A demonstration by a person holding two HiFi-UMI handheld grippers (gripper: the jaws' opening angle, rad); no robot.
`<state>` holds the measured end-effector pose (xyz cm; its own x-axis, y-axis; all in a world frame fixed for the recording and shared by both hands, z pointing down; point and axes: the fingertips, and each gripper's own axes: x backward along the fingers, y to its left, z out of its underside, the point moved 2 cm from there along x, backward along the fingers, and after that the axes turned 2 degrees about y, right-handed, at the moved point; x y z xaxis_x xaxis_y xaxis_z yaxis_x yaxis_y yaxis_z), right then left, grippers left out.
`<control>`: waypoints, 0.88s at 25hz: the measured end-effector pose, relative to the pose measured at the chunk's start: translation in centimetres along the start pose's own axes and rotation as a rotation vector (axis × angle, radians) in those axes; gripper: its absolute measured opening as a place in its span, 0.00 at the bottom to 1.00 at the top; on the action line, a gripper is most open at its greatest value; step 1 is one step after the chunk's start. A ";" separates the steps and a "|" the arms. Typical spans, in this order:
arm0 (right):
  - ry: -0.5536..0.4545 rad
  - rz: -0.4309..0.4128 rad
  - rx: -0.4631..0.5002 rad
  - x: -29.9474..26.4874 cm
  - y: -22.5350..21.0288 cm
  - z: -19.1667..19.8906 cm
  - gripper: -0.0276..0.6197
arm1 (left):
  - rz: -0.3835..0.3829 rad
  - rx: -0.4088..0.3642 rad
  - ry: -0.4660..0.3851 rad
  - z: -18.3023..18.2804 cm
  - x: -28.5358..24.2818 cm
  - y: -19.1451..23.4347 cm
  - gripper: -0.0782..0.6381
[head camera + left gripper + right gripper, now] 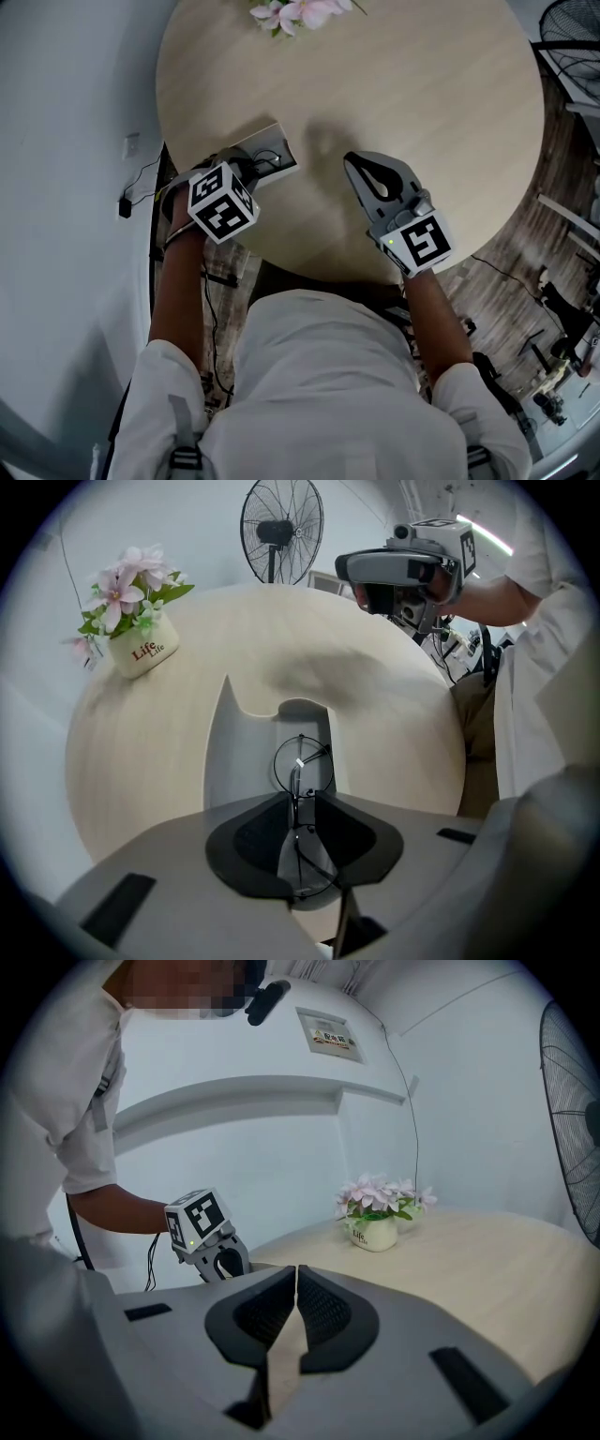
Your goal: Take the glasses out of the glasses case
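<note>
Table (422, 112) of pale wood, fan (281, 532) beyond

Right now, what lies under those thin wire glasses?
The open grey glasses case lies under the glasses, on the wooden table. The left gripper, jaws shut on the frame, covers the case's near end, so whether glasses and case touch cannot be told.

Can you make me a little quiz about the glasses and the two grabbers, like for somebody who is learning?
1. True or false: the left gripper is shut on the thin black round wire glasses.
2. Which one holds nothing? A) left gripper B) right gripper
3. Fill in: the white pot of pink flowers stands on the round pale wooden ____.
Key: 1 true; 2 B; 3 table.
</note>
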<state>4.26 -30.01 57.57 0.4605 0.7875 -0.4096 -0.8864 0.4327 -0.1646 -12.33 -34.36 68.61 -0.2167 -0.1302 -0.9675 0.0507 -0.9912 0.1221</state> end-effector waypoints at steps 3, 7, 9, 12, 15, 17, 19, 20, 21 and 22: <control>-0.001 -0.001 -0.005 0.0 0.0 0.1 0.08 | 0.034 0.029 0.010 0.0 -0.1 0.1 0.23; -0.003 0.000 -0.013 0.0 0.0 0.2 0.08 | 0.046 0.056 0.023 -0.1 0.0 0.2 0.21; -0.003 0.000 -0.018 -0.1 0.0 0.3 0.08 | 0.046 0.074 0.015 -0.1 0.1 0.3 0.20; -0.009 0.001 -0.025 -0.2 0.1 0.2 0.08 | 0.042 0.092 -0.001 -0.3 0.3 0.4 0.18; -0.017 0.007 -0.024 0.0 0.2 0.0 0.08 | 0.038 0.103 -0.026 -0.6 0.7 0.4 0.15; -0.019 0.014 -0.021 0.1 0.1 -0.2 0.08 | 0.036 0.103 -0.039 -0.8 0.9 0.3 0.15; -0.022 0.023 -0.017 0.3 0.0 -0.3 0.08 | 0.024 0.096 -0.054 -1.0 1.3 0.2 0.15; -0.026 0.028 -0.015 0.4 -0.1 -0.5 0.08 | 0.017 0.095 -0.065 -1.1 1.6 0.2 0.15; -0.029 0.033 -0.013 0.6 -0.2 -0.6 0.08 | 0.009 0.097 -0.077 -1.3 1.9 0.2 0.15; -0.034 0.038 -0.012 0.7 -0.2 -0.8 0.08 | 0.002 0.099 -0.087 -1.4 2.2 0.3 0.15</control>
<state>4.73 -29.90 56.55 0.4277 0.8176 -0.3853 -0.9036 0.3972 -0.1602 -11.46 -34.88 66.25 -0.3007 -0.1290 -0.9450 -0.0445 -0.9878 0.1490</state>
